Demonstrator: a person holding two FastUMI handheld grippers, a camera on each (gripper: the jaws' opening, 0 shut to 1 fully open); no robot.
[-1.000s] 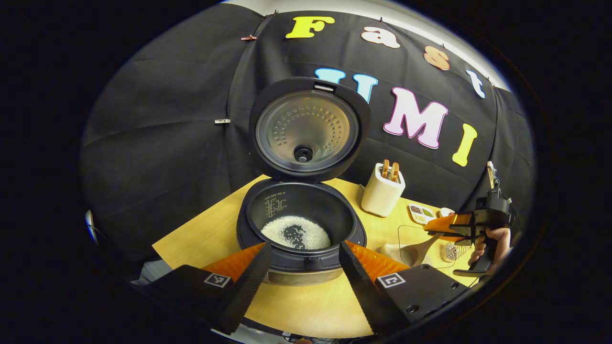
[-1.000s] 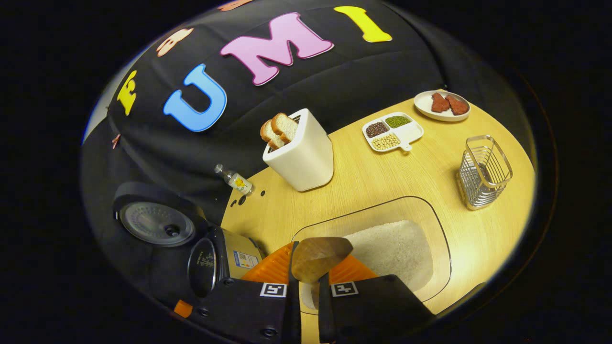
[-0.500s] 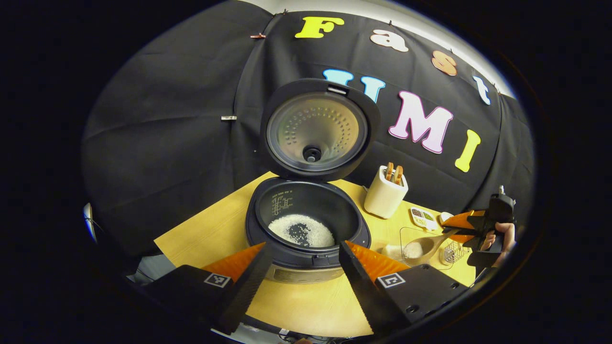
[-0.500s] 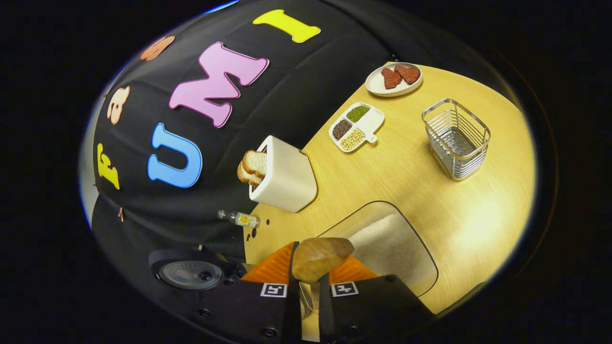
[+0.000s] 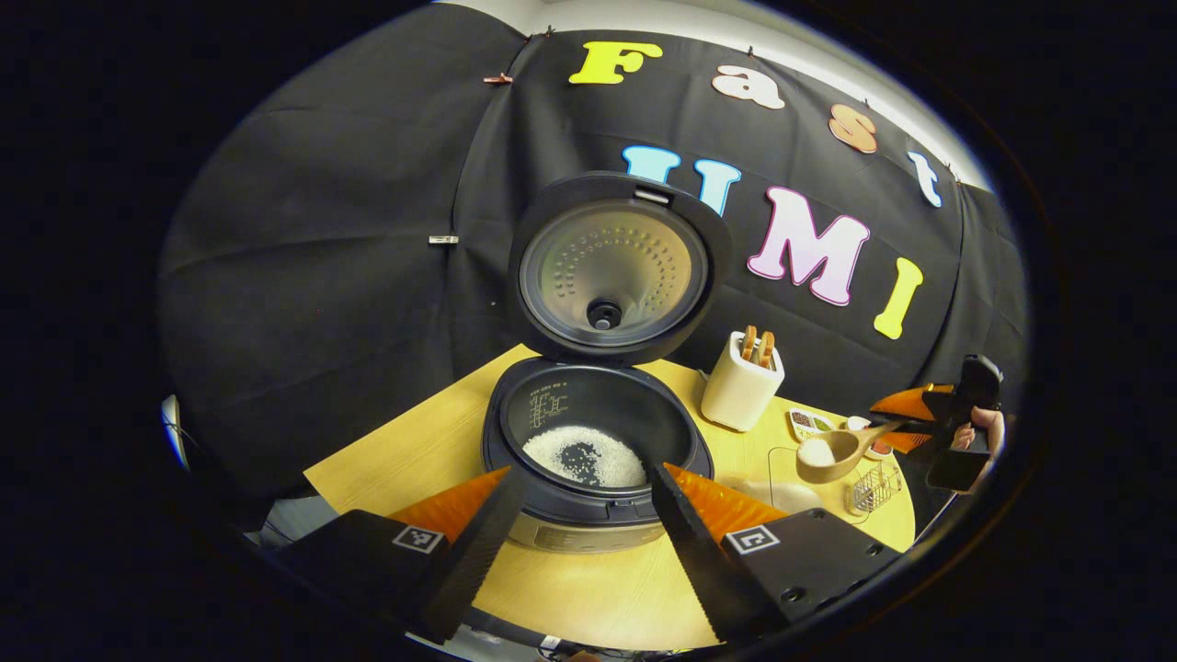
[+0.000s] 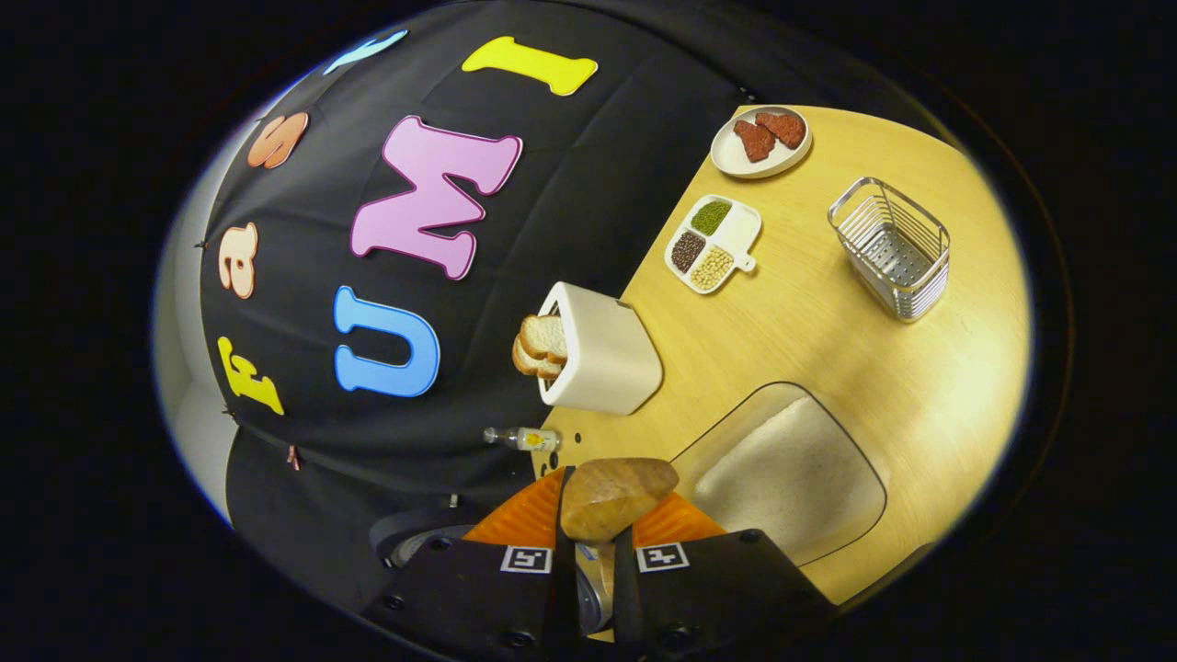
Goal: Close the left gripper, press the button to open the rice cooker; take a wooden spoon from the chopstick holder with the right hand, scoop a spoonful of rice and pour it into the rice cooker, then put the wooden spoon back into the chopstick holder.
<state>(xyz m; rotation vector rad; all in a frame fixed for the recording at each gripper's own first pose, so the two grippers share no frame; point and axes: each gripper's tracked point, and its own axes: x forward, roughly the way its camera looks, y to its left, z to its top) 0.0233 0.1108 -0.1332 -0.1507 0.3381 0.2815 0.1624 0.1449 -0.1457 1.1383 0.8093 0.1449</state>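
Wooden spoon [image 6: 614, 496] between right hand-held gripper's [image 6: 588, 515] fingers.

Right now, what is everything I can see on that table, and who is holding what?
Rice cooker: one, black, lid up, some rice inside, table's near side.
Toaster: one, white, bread slices in it, by the wall.
Rice tray: one, clear, beside the toaster.
Divided dish: one, white, three kinds of beans.
Plate: one, white, two red pieces.
Wire basket: one, metal.
Small bottle: one, lying down.
Wooden spoon: one, carrying rice.
Right gripper: shut on spoon.
Left gripper: open.
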